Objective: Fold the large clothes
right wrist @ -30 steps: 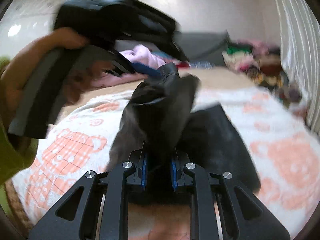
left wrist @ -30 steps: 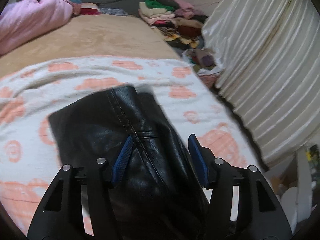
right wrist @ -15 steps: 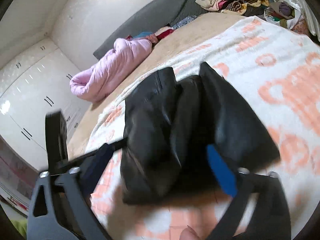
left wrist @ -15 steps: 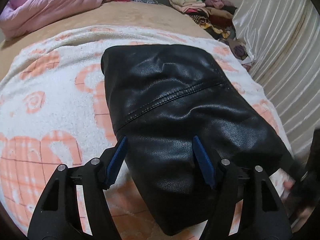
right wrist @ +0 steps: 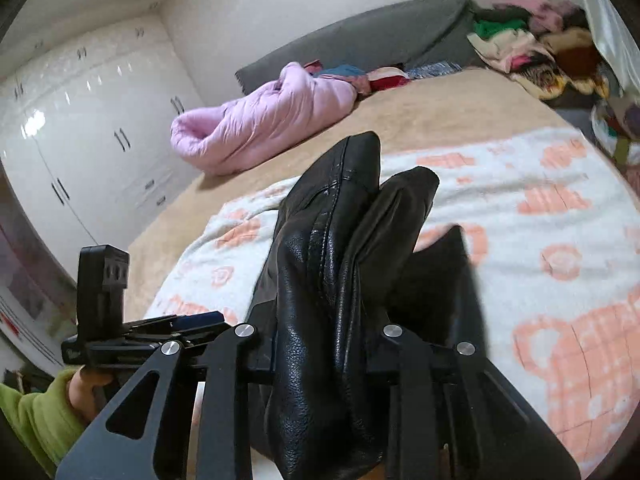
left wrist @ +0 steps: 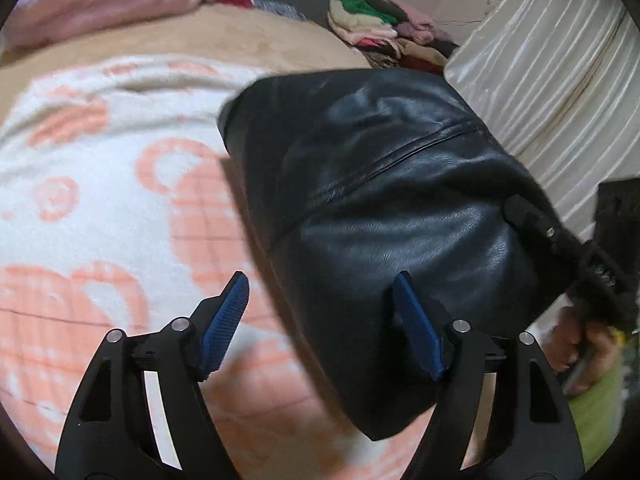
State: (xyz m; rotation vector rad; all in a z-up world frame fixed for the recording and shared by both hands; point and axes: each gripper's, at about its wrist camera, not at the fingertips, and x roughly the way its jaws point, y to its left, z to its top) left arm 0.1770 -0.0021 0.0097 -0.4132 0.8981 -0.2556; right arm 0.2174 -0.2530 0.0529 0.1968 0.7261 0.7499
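From my left wrist camera I see the white blanket with orange patterns [left wrist: 88, 208] filling the left of the view, spread over the tan bed cover [left wrist: 224, 36]. My left gripper [left wrist: 322, 322] hangs above it with its 2 blue-padded fingers [left wrist: 224, 322] spread wide and nothing between them; the right pad sits just over the near edge of the black leather jacket [left wrist: 400, 208]. The jacket lies folded into a thick bundle on the blanket, its stitched seam running diagonally across the top. At the far right, my right gripper [left wrist: 568, 248] meets the jacket's right side, my hand [left wrist: 580, 344] below it. In the right wrist view, the white wardrobe [right wrist: 80, 128] stands far left, then a pink puffer coat [right wrist: 264, 116] on the bed, then a pile of mixed clothes [right wrist: 532, 52] at the far right corner. Here my right gripper [right wrist: 328, 352] is clenched on a bunched fold of the jacket [right wrist: 320, 280], which rises between its 2 fingers, lifted off the blanket [right wrist: 540, 208].
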